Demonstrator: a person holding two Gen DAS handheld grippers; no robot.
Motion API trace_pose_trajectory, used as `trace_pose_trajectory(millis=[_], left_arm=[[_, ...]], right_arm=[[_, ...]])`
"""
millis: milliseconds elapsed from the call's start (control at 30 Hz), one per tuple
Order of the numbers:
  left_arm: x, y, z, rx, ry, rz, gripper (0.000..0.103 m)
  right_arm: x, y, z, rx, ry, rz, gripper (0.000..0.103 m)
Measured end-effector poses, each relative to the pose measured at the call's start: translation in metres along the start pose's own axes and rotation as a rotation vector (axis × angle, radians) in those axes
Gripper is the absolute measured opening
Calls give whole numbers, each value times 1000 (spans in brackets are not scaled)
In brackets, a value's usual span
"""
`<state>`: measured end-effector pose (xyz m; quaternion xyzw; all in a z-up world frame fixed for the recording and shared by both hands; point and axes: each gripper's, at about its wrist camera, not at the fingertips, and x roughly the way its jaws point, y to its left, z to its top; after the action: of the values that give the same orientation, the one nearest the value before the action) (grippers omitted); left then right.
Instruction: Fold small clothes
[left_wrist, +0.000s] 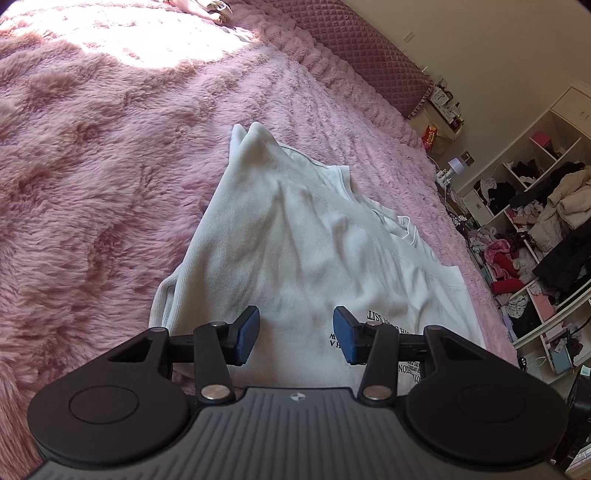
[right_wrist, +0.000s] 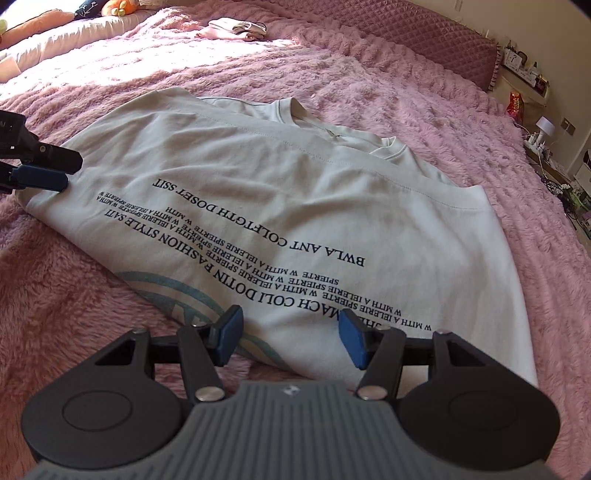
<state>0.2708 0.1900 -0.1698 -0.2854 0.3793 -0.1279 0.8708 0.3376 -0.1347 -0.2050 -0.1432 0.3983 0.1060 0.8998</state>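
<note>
A white T-shirt with black printed lettering lies on the pink fluffy blanket, one side folded over itself. My left gripper hovers open over one end of it, blue pads apart with only cloth showing below them. In the right wrist view the same T-shirt spreads out with its collar at the far side and a pale blue print at the near edge. My right gripper stands open just above that near edge, holding nothing. The left gripper shows at the shirt's left edge.
A small pile of folded pale clothes lies far back on the blanket. A quilted pink headboard cushion runs along the far side. Cluttered white shelves and a bedside table with a lamp stand beyond the bed's right edge.
</note>
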Motion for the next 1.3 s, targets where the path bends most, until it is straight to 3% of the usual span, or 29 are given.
trace_pose_trajectory(millis=[67, 200, 367, 533, 700, 800, 933, 1300], left_arm=[[0, 4, 3, -9, 7, -15, 53], [-18, 8, 23, -1, -43, -28, 53], [-22, 24, 53, -9, -39, -31, 53], [-1, 56, 70, -121, 20, -121, 53], [33, 85, 80, -218, 69, -171, 53], [50, 95, 87, -239, 84, -182, 53], [71, 98, 98, -246, 93, -214, 53], [128, 91, 138, -269, 142, -251, 56]], right_arm=[[-4, -2, 3, 38, -9, -15, 55], [-30, 15, 14, 45, -132, 24, 57], [-52, 89, 23, -179, -267, 80, 61], [-48, 157, 25, -348, -341, 123, 61], [-27, 208, 20, -526, -372, 56, 61], [-10, 223, 18, -595, -350, 39, 61], [1, 236, 20, -659, -417, -10, 62], [34, 245, 52, -622, -477, -37, 64]])
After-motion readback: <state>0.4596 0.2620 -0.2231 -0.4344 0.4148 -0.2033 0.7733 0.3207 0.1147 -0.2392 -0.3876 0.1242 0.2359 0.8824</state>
